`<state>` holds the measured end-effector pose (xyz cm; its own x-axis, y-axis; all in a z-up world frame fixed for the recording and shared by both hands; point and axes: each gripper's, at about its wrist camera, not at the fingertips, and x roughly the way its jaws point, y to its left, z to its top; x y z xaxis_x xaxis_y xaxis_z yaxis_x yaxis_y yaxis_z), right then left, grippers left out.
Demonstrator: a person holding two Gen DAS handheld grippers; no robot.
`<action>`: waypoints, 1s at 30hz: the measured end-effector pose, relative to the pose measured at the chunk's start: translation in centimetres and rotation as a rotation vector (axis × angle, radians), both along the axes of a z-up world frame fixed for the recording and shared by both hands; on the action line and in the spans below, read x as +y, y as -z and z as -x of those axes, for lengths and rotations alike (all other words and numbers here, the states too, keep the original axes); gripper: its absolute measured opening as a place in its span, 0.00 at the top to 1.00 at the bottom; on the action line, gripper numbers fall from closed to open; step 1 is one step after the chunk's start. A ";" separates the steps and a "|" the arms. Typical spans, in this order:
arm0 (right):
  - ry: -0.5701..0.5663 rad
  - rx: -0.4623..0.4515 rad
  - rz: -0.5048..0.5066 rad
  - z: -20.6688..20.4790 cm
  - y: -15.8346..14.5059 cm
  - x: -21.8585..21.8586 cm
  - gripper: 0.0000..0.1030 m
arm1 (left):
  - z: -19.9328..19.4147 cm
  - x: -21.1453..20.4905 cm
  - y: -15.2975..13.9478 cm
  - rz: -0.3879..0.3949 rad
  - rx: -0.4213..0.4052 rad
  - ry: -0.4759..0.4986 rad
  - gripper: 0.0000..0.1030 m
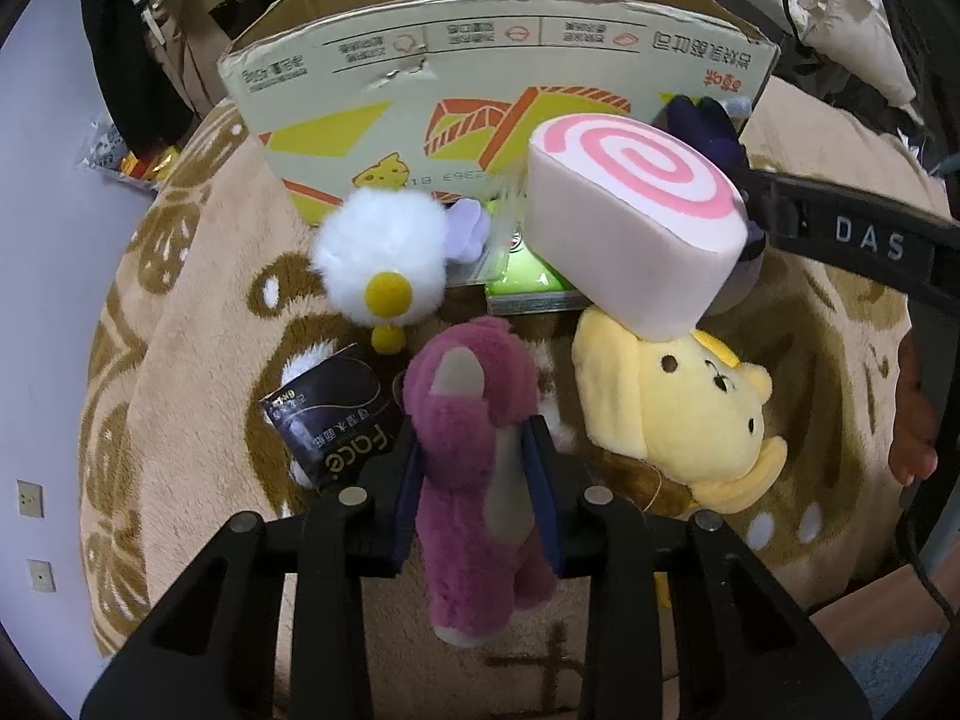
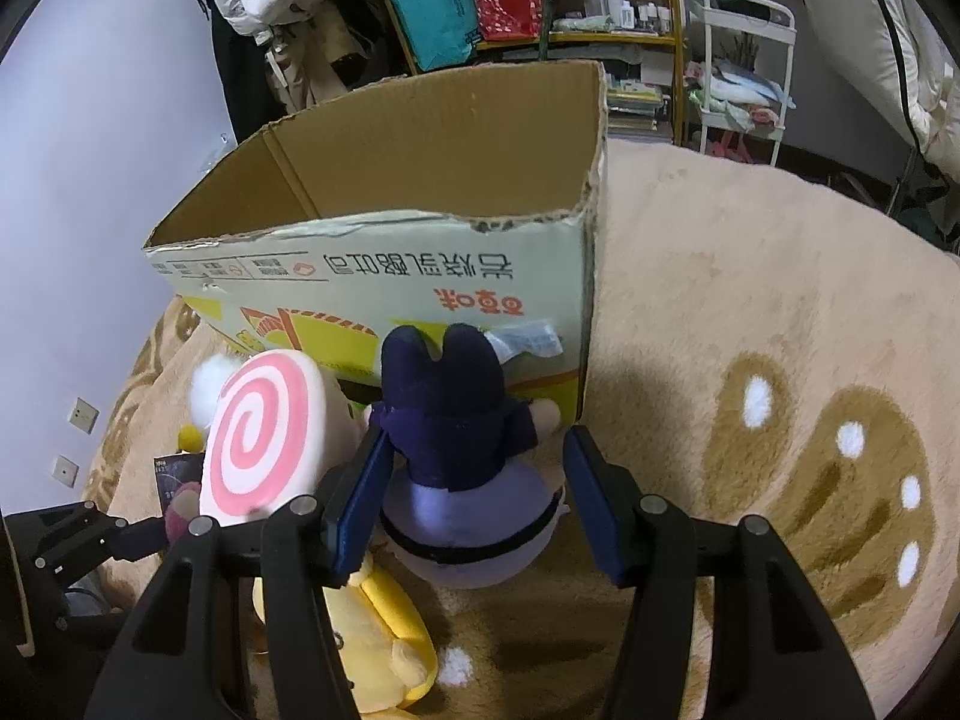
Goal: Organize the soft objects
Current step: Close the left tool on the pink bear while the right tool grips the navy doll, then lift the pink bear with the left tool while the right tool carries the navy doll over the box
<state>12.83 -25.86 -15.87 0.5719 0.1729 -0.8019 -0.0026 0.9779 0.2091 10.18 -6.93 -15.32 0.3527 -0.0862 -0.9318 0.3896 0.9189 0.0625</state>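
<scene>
Left wrist view showed the left gripper point(image 1: 477, 468) clamped on a magenta plush bear point(image 1: 474, 450), its blue pads pressing the bear's sides. At ten o'clock from the bear lay a dark tissue packet point(image 1: 336, 420) on the tan rug point(image 1: 198, 324); a white fluffy chick point(image 1: 381, 255) sat at eleven o'clock, just beside the cardboard box point(image 1: 480, 90). At two o'clock, a yellow plush point(image 1: 678, 396) lay on the rug, with a pink swirl cushion point(image 1: 636, 210) resting on top of it — touching its head.

Right wrist view showed that same swirl cushion point(image 2: 264, 438) at nine o'clock from the right gripper point(image 2: 474, 498), whose jaws stood apart around a navy-and-lavender plush doll point(image 2: 462, 462). The left pad point(image 2: 360, 498) looked close to the doll's side — contact could not be judged — while the right pad point(image 2: 591, 504) stood clear. The box point(image 2: 390, 276) stood open at twelve o'clock, the doll's dark ears against its printed wall.
</scene>
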 end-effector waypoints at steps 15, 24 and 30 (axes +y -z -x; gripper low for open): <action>-0.018 -0.016 0.020 1.2 -0.7 0.7 0.57 | 0.7 1.4 -2.4 0.086 -0.083 -0.054 0.72; -0.026 -0.106 0.044 3.2 -3.3 0.7 0.58 | 1.9 2.8 -5.5 0.113 -0.262 -0.115 0.72; -0.023 -0.189 0.079 4.9 -5.9 1.2 0.58 | 2.9 4.2 -7.6 0.115 -0.410 -0.163 0.72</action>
<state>7.89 -24.70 -9.98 0.7104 0.1283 -0.6920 -0.0567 0.9905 0.1254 7.26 -2.76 -7.69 0.7083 -0.0940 -0.6996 0.2038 0.9761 0.0751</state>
